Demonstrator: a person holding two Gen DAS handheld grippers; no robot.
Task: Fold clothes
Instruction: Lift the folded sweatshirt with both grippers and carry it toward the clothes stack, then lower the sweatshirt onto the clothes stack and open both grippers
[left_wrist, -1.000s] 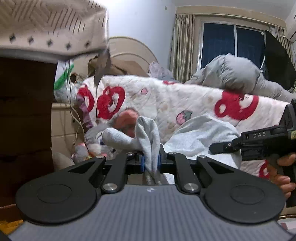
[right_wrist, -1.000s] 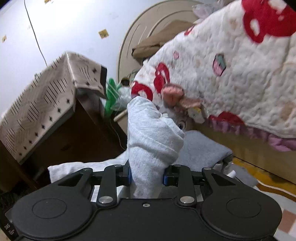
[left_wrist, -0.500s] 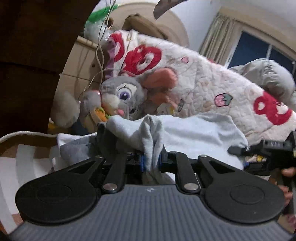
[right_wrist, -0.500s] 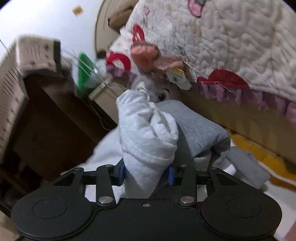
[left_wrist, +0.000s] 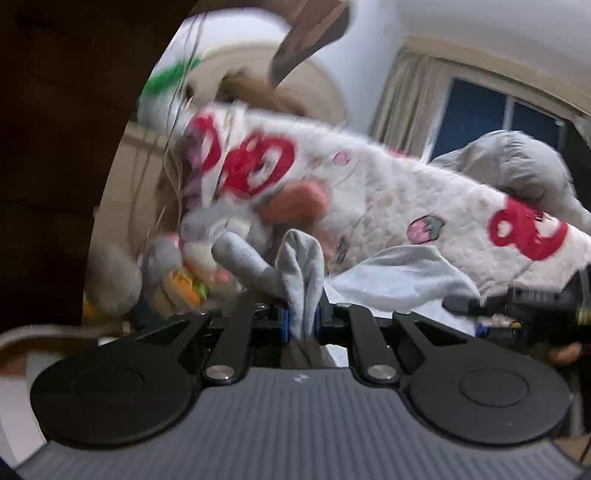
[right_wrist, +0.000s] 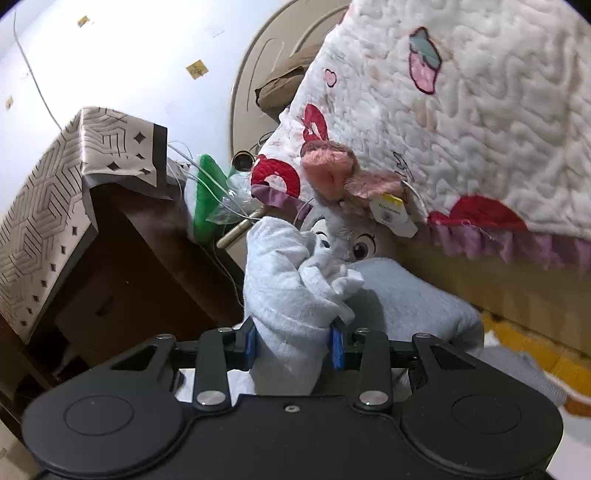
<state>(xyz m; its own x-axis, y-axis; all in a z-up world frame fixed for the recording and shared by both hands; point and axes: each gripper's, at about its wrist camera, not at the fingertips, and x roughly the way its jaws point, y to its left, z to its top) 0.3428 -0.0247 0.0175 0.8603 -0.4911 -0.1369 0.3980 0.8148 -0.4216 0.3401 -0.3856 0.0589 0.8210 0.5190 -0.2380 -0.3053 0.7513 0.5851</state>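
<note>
- Left gripper (left_wrist: 303, 320): clamped on a thin fold of grey garment (left_wrist: 301, 266), 12 o'clock of the jaws.
- Right gripper (right_wrist: 293, 341): pinching a thick garment bunch; jaws just closing; plush rabbit (right_wrist: 354, 236) at 1 o'clock.

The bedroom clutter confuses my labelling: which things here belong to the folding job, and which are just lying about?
Job:
light grey garment
left tongs
right tongs

Lying about:
grey plush rabbit
strawberry quilt
patterned cloth
green bag

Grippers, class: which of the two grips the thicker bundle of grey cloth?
The right gripper: a fat wad of grey cloth fills it, while the left gripper pinches one thin fold.
</note>
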